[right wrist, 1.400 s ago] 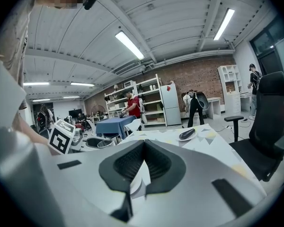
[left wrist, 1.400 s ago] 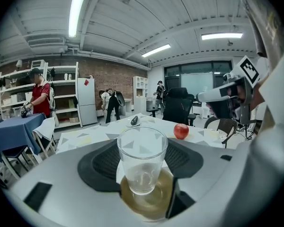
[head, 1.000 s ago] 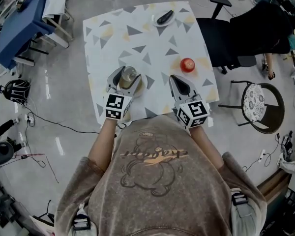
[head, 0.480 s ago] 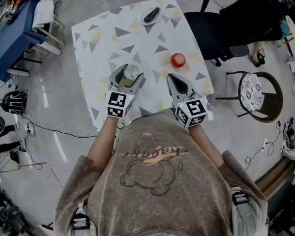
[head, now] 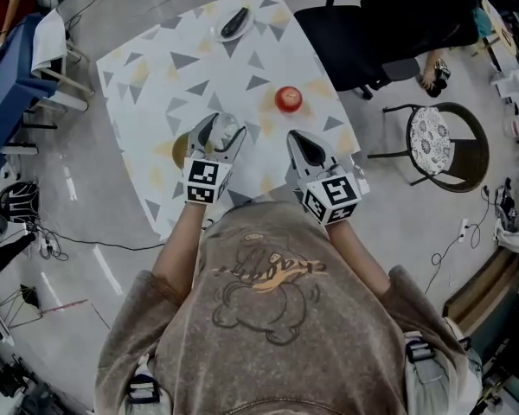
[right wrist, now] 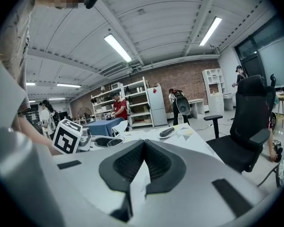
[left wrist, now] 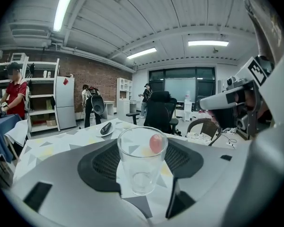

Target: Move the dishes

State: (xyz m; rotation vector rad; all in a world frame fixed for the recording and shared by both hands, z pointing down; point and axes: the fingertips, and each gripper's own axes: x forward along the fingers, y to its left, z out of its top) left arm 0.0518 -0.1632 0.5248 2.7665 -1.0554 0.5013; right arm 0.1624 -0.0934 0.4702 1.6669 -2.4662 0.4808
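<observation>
Brown bear-print shirt (head: 268,309), grey tongs (head: 225,129) (head: 294,139)

No text is legible; the script on the shirt (head: 272,271) is too blurred.

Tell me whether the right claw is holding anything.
No, in the right gripper view the right claw has its jaws closed together at the tips with nothing between them.

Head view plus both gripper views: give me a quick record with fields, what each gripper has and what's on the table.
left gripper: shut on a clear glass, which looks empty
right gripper: jaws together, nothing between them
table: light top with triangle pattern
red round item: on the table, ahead of the right gripper
small plate: near the table's far edge, with a dark object on it
</observation>
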